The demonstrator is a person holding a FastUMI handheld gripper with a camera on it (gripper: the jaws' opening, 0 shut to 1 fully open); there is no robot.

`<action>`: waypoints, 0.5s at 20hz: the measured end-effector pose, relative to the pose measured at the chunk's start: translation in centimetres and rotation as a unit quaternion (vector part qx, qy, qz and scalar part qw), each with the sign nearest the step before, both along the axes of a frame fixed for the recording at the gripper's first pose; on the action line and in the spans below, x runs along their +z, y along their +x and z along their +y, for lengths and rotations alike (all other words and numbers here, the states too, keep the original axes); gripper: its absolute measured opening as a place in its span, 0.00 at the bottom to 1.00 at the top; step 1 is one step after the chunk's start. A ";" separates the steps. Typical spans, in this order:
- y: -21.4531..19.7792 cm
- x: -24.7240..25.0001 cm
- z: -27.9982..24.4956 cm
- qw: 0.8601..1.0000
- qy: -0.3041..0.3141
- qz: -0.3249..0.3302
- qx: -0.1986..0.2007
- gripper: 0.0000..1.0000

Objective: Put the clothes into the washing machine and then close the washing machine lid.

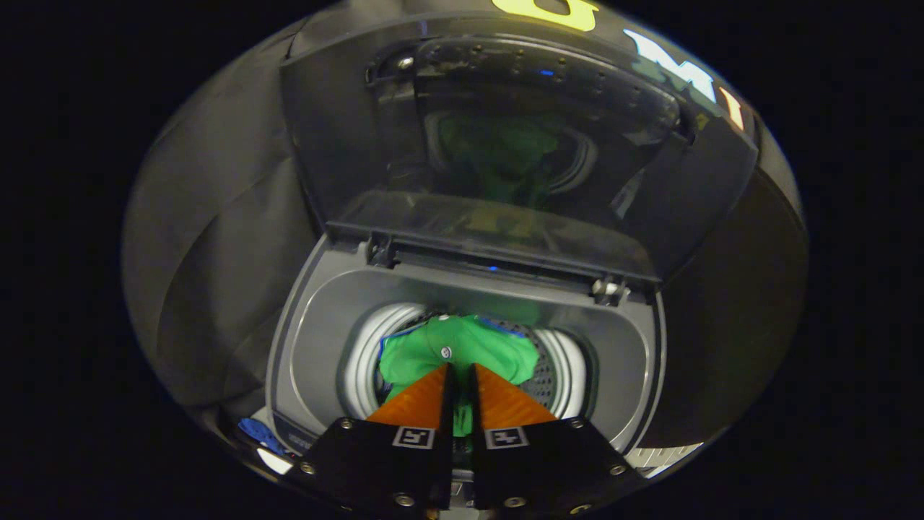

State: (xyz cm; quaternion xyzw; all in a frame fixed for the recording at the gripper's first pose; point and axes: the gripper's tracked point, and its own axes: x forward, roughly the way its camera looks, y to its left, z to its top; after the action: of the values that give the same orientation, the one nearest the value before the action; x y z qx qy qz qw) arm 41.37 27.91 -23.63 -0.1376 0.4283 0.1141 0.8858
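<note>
The washing machine point(317, 339) stands just below me with its dark see-through lid point(346, 144) raised upright at the back. A green garment point(433, 357) with a small white button is bunched over the mouth of the perforated steel drum point(559, 368), just ahead of my fingertips. My gripper point(460, 368) points down into the drum. Its orange fingers point(419, 401) are nearly together, with green cloth showing in the narrow gap between them. The lid mirrors the green garment.
The grey top frame of the machine point(635, 347) rings the drum opening. Two lid hinges point(610, 289) sit at the back edge. Dark cloth walls surround the machine on both sides.
</note>
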 end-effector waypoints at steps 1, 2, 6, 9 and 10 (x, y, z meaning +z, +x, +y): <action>-0.6 -0.6 0.1 1.000 0.005 0.008 -0.002 0.40; -0.7 -0.5 0.3 1.000 0.007 0.015 -0.003 0.68; -0.1 0.5 -0.5 1.000 -0.003 -0.001 -0.010 0.97; 0.8 3.7 -0.4 0.998 0.035 -0.043 -0.037 0.97; 1.0 5.5 -0.6 0.996 0.044 -0.058 -0.048 0.97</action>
State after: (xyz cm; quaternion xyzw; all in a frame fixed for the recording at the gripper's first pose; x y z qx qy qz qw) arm 42.37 27.35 -18.09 -0.0842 0.3767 0.0819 0.9189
